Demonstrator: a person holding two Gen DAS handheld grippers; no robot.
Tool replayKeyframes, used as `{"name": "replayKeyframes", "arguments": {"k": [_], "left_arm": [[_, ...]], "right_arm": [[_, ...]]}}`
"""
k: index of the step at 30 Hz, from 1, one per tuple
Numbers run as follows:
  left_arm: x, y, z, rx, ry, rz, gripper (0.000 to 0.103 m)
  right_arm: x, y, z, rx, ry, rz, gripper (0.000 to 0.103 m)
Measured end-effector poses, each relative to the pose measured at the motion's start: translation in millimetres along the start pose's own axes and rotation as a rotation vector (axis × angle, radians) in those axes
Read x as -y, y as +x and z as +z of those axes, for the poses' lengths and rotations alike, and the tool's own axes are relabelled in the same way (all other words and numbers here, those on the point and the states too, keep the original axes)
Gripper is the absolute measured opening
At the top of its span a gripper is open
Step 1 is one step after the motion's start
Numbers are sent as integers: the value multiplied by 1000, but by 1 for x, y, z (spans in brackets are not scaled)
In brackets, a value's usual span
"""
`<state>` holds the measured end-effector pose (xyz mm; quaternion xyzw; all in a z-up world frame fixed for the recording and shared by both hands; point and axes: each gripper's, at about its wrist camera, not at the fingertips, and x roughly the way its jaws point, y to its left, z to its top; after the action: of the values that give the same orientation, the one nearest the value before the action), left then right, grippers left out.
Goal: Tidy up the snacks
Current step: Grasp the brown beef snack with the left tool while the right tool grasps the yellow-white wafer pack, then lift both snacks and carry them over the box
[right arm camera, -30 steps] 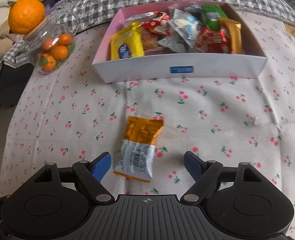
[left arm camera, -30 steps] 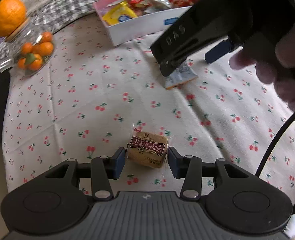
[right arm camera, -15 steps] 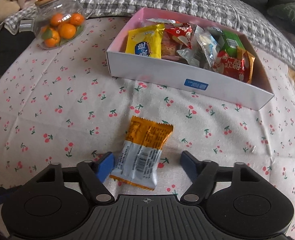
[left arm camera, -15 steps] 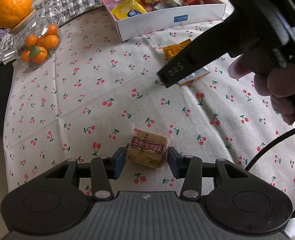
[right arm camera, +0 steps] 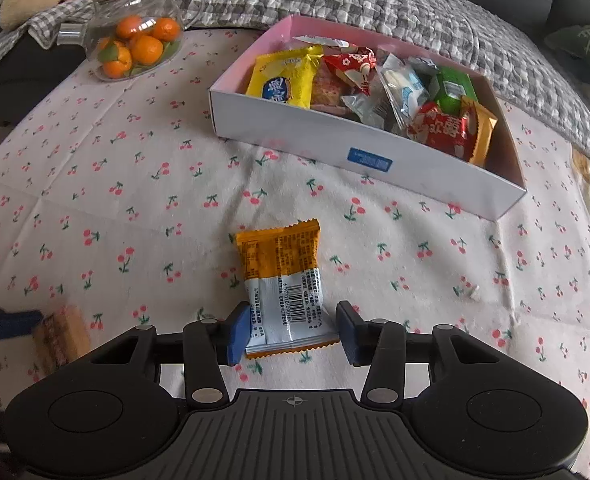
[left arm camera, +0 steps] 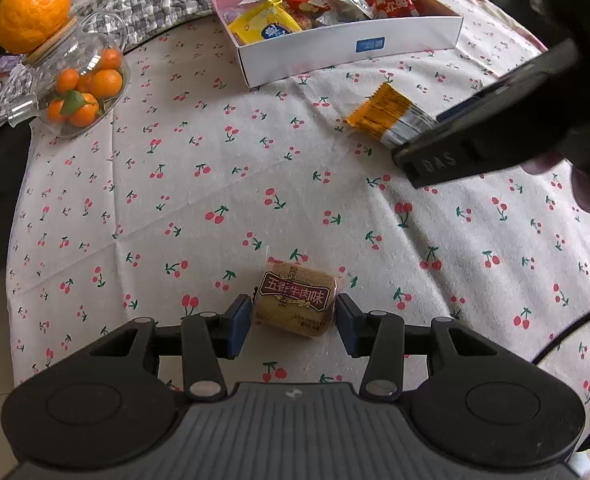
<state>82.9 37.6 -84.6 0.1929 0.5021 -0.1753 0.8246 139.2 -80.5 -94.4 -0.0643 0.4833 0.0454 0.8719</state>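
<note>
My left gripper (left arm camera: 293, 322) is shut on a brown beef-flavour snack cake (left arm camera: 293, 304), held between the blue pads above the cherry-print cloth. My right gripper (right arm camera: 293, 332) is closed around the lower end of an orange and silver snack packet (right arm camera: 285, 286), both pads touching its sides. The packet also shows in the left wrist view (left arm camera: 389, 120), partly hidden by the right gripper's body. The white and pink snack box (right arm camera: 375, 148), full of several packets, stands beyond it; it also shows in the left wrist view (left arm camera: 351, 46). The brown cake shows blurred in the right wrist view (right arm camera: 61, 336).
A glass jar of small oranges (left arm camera: 81, 88) with a large orange (left arm camera: 33, 14) on its lid stands at the far left; it also shows in the right wrist view (right arm camera: 135, 44). A grey checked blanket (right arm camera: 375, 4) lies behind the box. The table edge drops at left.
The right gripper has closed from wide open onto the orange packet and swung right. The left gripper stays shut on the brown cake and has pulled back, widening its view.
</note>
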Motion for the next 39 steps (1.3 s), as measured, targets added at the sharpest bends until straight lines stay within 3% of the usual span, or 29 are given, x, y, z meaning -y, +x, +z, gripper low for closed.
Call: {"name": "replayKeyframes", "arguments": {"k": [26,39], "left_arm": [[16,3,18,14,-33,-3,42],[10,-4,52,85,-186,-20,42]], "right_arm": [[46,-22,-23,-21,36,-14,44],[85,-46,-9,27,269,109,44]]}}
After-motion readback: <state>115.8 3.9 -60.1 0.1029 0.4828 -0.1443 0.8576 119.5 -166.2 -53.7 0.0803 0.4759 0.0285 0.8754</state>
